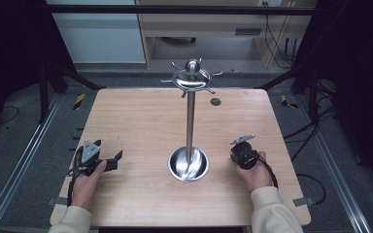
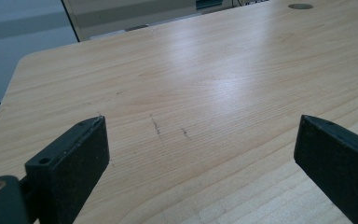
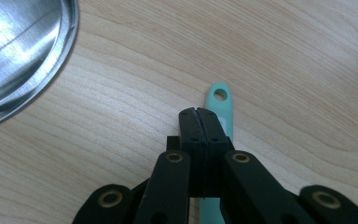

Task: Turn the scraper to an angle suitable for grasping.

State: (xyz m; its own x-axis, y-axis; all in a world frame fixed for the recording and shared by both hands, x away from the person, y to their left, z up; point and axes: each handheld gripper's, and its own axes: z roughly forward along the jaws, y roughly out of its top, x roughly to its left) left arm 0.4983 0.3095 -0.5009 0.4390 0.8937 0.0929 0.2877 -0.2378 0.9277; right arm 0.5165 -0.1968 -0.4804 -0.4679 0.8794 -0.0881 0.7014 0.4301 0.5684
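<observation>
Right tool (image 3: 199, 112) is seen pressed together above a green handle (image 3: 222, 105) lying flat on the counter (image 1: 141, 126), long axis running along the jaws, just right of the stand (image 1: 188, 164). Left tool (image 2: 200, 154) is spread, empty, well apart

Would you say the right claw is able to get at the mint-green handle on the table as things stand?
Probably yes: the right claw hangs directly over the mint-green handle, nothing between them. But its jaws are pressed together, so they would need to open first.
</observation>
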